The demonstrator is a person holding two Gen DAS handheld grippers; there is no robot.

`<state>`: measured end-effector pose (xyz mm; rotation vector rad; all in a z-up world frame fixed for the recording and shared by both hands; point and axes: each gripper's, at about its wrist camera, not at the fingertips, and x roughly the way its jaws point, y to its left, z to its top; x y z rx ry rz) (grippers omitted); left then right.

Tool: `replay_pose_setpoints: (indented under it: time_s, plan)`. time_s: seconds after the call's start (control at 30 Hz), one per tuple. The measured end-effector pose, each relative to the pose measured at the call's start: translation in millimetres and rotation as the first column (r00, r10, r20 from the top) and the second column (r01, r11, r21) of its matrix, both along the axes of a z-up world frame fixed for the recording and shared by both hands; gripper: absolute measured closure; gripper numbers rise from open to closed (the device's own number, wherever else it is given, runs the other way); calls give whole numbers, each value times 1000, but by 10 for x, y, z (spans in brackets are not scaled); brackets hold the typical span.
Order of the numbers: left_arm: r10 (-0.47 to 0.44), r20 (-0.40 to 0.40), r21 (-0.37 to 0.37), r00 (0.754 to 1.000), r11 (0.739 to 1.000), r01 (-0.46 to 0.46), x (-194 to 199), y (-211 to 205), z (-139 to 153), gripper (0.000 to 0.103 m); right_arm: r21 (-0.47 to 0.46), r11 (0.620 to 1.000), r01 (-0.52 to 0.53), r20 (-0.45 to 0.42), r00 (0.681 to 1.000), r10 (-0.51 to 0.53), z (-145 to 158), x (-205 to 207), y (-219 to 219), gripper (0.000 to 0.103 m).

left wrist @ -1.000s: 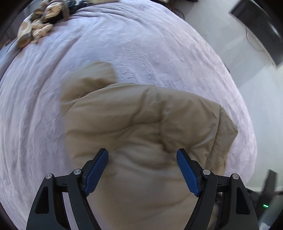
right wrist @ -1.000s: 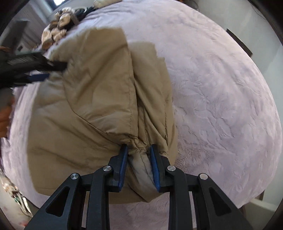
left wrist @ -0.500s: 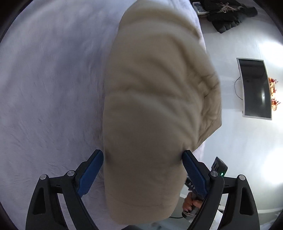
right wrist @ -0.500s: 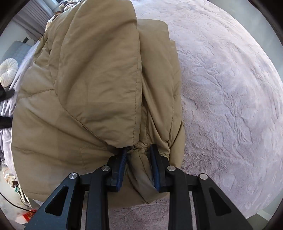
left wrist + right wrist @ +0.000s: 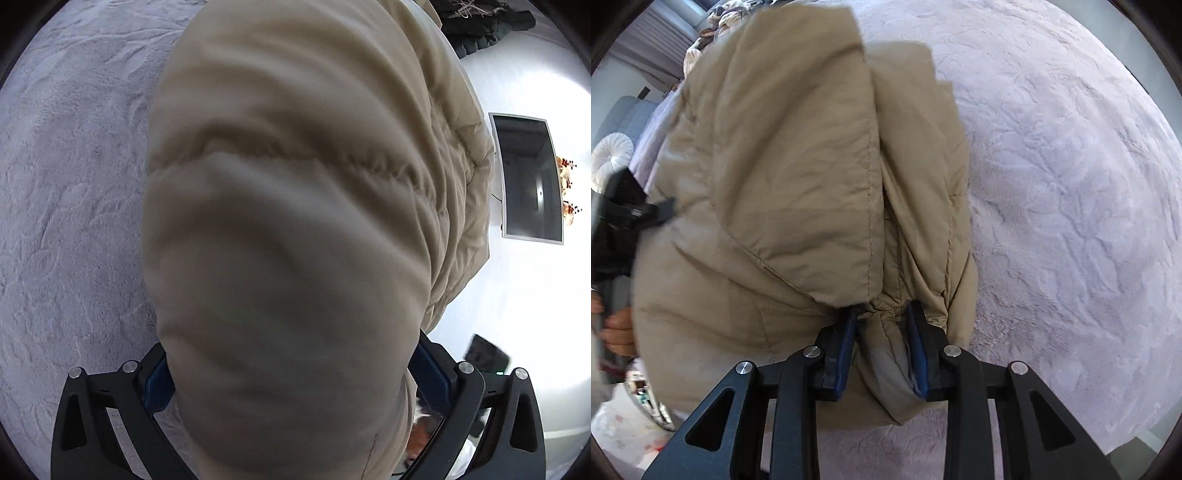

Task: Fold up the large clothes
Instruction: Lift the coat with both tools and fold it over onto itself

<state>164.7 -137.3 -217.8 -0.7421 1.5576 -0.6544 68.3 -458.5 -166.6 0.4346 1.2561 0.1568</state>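
A large tan padded jacket lies partly lifted over the lilac bed cover. My right gripper is shut on a bunched edge of the jacket near its lower corner. In the left wrist view the jacket fills the middle and bulges between the fingers of my left gripper, whose jaws stand wide apart around it; the blue pads are partly hidden by the fabric. The left gripper also shows in the right wrist view, at the jacket's left edge.
The lilac bed cover spreads left of the jacket. A dark monitor and dark clothes lie on the white floor off the bed's edge. A white round cushion and a pile of patterned clothes sit at the far side.
My left gripper has swung round and pushed further onto the jacket, so the fabric now fills its view. My right gripper keeps its hold and has lifted the jacket closer.
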Motion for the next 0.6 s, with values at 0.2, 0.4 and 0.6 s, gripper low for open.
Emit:
replay_pose_setpoints:
  time_s: [0.2, 0.4, 0.6]
  plan:
    - [-22, 30, 70, 999, 997, 20, -37, -110, 104, 0, 118, 991, 70, 77, 994, -79, 376, -35, -487, 19]
    - [-80, 63, 149, 995, 986, 69, -34, -281, 189, 0, 203, 979, 23, 9, 1000, -25, 194, 423, -628, 14]
    - [-80, 58, 133, 995, 989, 71, 45, -305, 155, 0, 232, 971, -53, -36, 997, 63, -162, 753, -590, 0]
